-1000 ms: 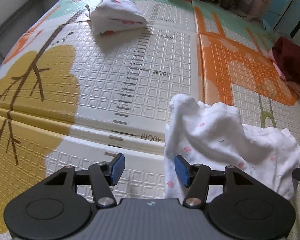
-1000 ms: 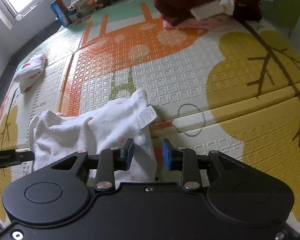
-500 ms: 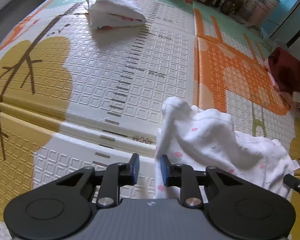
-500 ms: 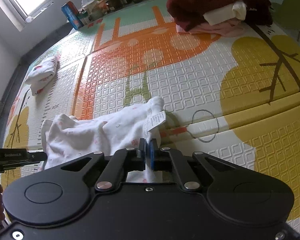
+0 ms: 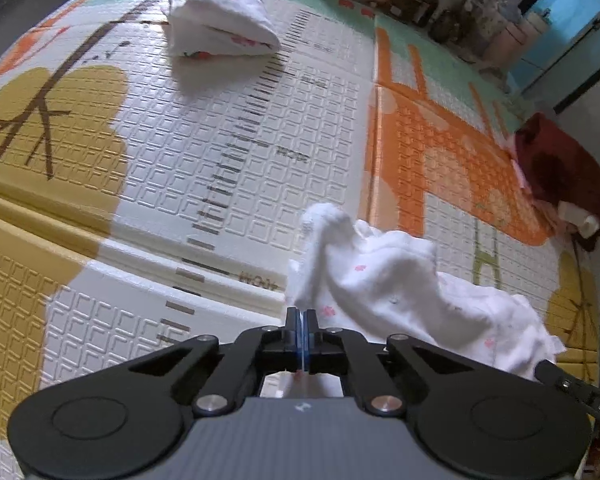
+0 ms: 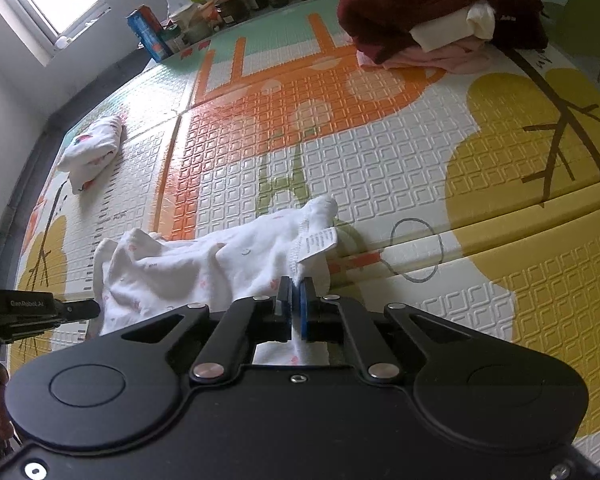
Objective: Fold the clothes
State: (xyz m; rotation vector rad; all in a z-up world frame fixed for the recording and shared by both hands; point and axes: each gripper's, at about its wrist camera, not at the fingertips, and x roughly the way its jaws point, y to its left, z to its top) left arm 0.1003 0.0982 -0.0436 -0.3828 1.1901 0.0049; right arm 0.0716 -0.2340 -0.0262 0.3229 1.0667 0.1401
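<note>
The white garment [image 5: 380, 280] lies crumpled on the play mat [image 5: 220, 140], at 3 o'clock from centre. Left claw [image 5: 301, 334] and right claw [image 6: 296, 312] each pinch an edge. Soft, light, floppy; grip hems.

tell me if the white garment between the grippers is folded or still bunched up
Bunched up, not folded: the white garment lies crumpled, pinched by the left gripper and right gripper.

The left gripper [image 5: 301, 334] is matte black, with blue pads on its fingers [image 5: 305, 336], silver pivot screws, two round embossed discs and a grey ribbed body at the frame's bottom. The right gripper [image 6: 295, 312] looks alike, all black, with a small centre screw. White lettering marks the left gripper's side at the right wrist view's left edge.
</note>
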